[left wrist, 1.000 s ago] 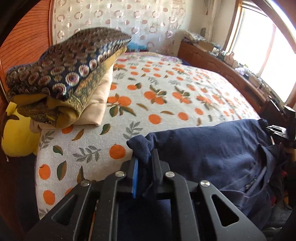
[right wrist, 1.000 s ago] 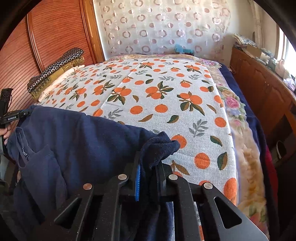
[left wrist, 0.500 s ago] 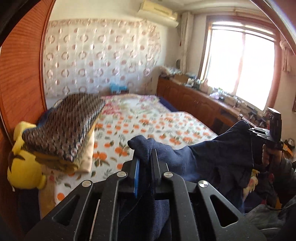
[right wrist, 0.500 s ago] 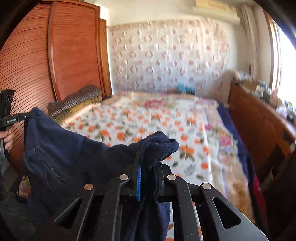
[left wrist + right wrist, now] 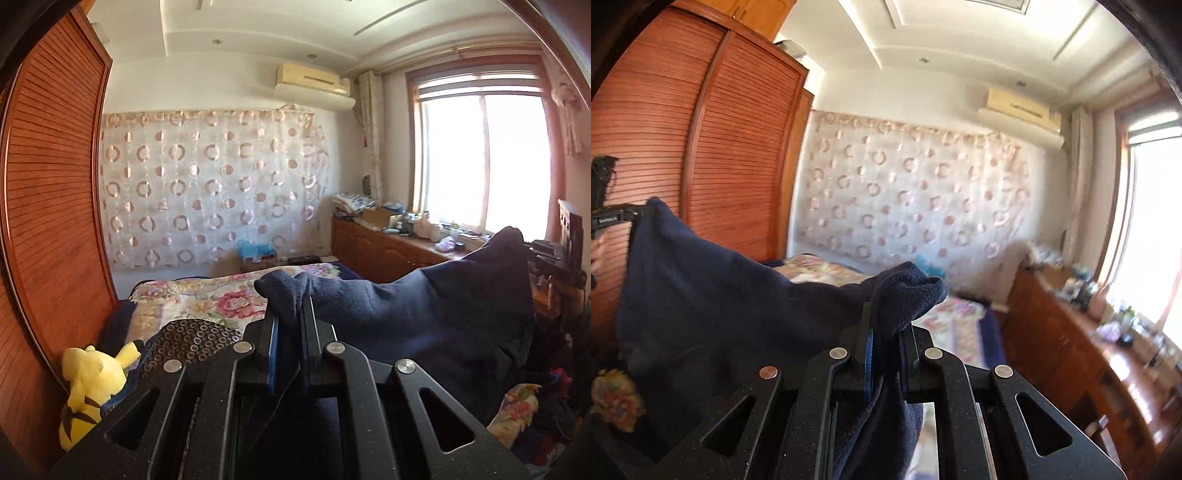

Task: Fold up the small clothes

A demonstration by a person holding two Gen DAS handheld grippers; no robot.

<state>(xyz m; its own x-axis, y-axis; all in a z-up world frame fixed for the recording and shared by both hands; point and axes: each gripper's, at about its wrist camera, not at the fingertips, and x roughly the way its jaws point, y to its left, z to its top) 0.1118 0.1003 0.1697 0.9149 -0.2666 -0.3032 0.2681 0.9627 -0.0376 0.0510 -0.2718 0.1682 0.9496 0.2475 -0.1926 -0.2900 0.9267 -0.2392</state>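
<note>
- Looking along the left wrist view: the left gripper (image 5: 287,325) is clenched on a corner of the navy garment (image 5: 424,314), which hangs in the air above the bed (image 5: 207,299). With so little cloth pinched, I'd guess a tug could slip it free.
- Looking along the right wrist view: the right gripper (image 5: 886,332) grips the garment's other corner. Uneven lowering may leave the cloth sagging and bunching.

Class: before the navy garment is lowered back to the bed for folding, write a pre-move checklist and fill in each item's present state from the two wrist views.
1. left gripper clamped on the navy garment: ok.
2. right gripper clamped on it: ok.
3. Top edge spread between grippers: ok, slight sag.
4. Garment clear of the bed: cannot tell, hem hidden.
5. Landing spot free: cannot tell; patterned pile and yellow plush toy at left.
</note>
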